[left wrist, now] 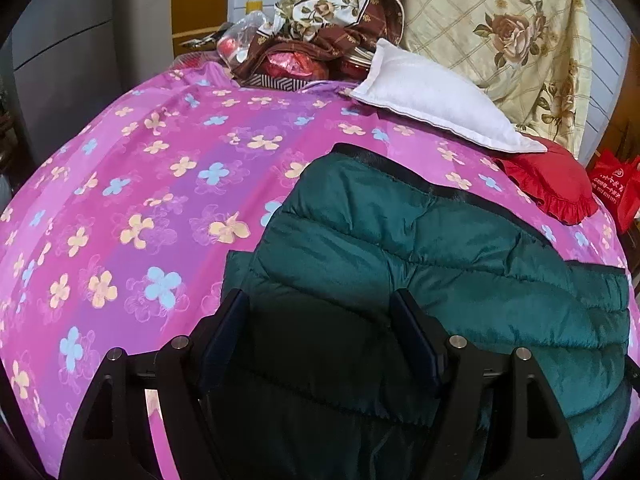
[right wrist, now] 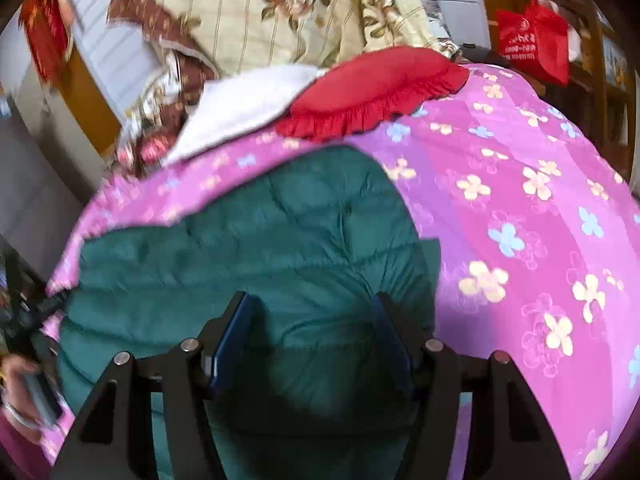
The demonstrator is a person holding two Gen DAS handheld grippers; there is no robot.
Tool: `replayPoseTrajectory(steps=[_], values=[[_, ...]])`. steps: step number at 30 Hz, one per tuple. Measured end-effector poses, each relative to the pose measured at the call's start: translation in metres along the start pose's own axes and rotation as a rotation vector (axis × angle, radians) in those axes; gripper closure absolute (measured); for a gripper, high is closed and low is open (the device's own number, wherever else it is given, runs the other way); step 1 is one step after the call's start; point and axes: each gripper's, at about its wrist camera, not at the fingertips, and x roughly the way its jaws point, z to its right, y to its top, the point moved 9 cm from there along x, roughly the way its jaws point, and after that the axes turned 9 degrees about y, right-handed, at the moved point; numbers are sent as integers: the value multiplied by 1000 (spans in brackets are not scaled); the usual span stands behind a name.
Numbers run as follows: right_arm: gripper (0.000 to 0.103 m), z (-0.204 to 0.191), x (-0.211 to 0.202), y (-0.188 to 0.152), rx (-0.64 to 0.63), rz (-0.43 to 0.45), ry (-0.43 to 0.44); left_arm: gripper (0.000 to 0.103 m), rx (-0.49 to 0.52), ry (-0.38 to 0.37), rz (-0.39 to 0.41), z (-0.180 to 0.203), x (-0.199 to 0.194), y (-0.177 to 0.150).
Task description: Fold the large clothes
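Jacket: green puffer jacket (left wrist: 420, 248) is lying on floral bedspread (left wrist: 140, 184)
Tongs: left gripper (left wrist: 320, 316) and right gripper (right wrist: 316, 316) are hovering wide open, gripping nothing
Risk: slippery padding is likely springing back, undoing any fold

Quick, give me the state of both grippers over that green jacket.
Left gripper: open, fingers spread above the green jacket, holding nothing.
Right gripper: open, fingers spread over the same jacket, holding nothing.

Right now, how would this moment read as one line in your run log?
step: fold large clothes | green puffer jacket lying on pink flowered bedspread | left gripper open over jacket | right gripper open over jacket | nothing gripped
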Motion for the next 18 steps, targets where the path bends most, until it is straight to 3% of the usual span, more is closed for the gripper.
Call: replayPoseTrajectory(steps=[5,10,12,14,18], values=[[37,4,16,-4,20,-33,-28,42,0,11,-18,-3,-2,-5],[35,-4,-6,-2,-14,-20,-46,38,-25,-13,-51,-13,-9,-11],[29,-3,-21,-1,-4,10,-38,38,-53,-33,-52,-18,-14,-13],[14,3,-32,-1,17,26,-33,38,-84,-62,-58,-23,-18,-15],[10,20,-36,-8,76,-13,19,38,-106,-114,-67,-28,-19,-18]])
